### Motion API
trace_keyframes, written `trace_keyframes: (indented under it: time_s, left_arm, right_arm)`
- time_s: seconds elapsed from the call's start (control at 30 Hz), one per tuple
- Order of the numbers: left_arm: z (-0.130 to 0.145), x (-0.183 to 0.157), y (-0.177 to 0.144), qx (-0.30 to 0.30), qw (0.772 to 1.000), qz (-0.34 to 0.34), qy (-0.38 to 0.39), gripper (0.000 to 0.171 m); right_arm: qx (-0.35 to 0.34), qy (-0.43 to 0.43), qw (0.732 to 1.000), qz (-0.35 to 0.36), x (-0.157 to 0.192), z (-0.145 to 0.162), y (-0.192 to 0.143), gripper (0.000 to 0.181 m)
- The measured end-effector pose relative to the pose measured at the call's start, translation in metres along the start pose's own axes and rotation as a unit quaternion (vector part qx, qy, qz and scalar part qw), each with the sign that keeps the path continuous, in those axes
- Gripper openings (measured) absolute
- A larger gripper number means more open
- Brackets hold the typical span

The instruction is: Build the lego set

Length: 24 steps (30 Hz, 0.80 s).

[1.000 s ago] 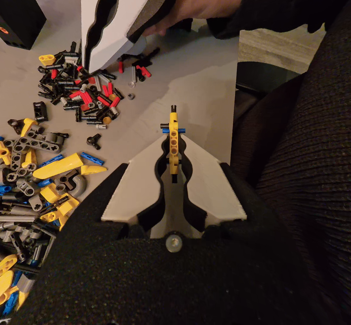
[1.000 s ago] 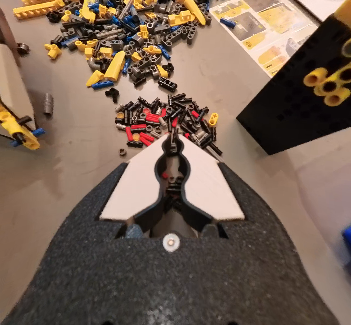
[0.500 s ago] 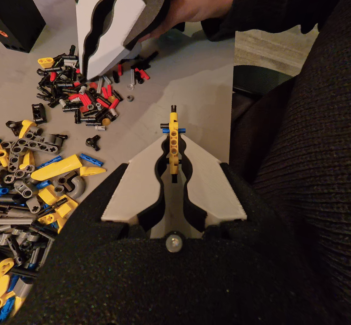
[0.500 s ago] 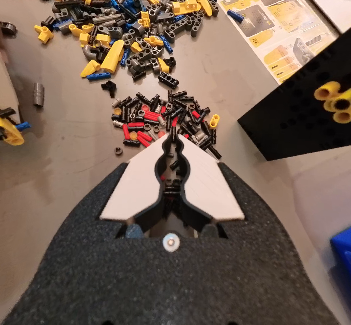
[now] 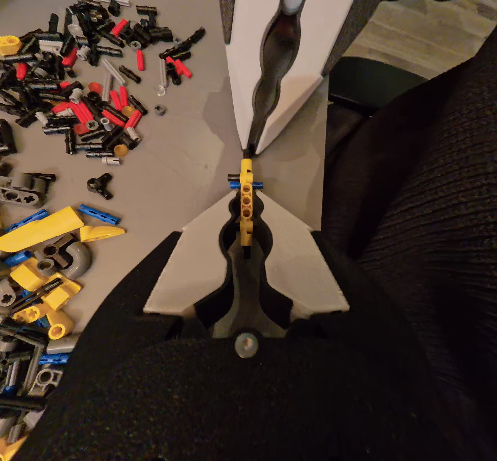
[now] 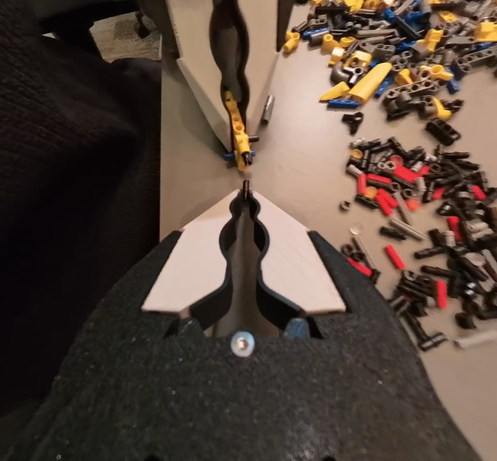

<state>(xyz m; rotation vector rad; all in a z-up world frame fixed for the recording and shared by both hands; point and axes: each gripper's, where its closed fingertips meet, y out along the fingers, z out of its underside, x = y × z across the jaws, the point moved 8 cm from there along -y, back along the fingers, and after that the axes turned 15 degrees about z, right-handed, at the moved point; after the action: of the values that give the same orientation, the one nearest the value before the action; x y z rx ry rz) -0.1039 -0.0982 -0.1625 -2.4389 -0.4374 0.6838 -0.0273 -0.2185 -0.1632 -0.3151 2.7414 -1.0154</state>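
Observation:
My left gripper (image 5: 246,192) is shut on a yellow holed beam (image 5: 245,206) that carries a blue pin and black pins and points forward above the table's near edge. It also shows in the right wrist view (image 6: 238,128). My right gripper (image 6: 245,192) is shut on a small black pin (image 6: 245,186) held at its tips. In the left wrist view the right gripper (image 5: 250,149) comes in from above and its pin (image 5: 249,151) sits right at the top end of the yellow beam. The two grippers face each other tip to tip.
A heap of black, red and grey pins (image 5: 80,90) lies on the grey table (image 5: 183,152) to the left. Yellow, blue and grey parts (image 5: 40,254) lie nearer. The table edge (image 5: 324,179) and a dark knitted sleeve (image 5: 416,232) are at the right. Less than 4 cm separates the two grippers' tips.
My right gripper has lifted off the pin heap with a black pin and swung over to face my left gripper. The left gripper and its yellow beam have stayed put.

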Motion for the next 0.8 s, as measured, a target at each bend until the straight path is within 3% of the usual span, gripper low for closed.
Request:
trace_keyframes:
  time_s: [0.8]
  left_arm:
    - [-0.0004, 0.0008, 0.0013, 0.010, 1.000, 0.008, 0.011, 0.007]
  right_arm:
    - [-0.020, -0.054, 0.998, -0.015, -0.0009, -0.0025, 0.0060, 0.004]
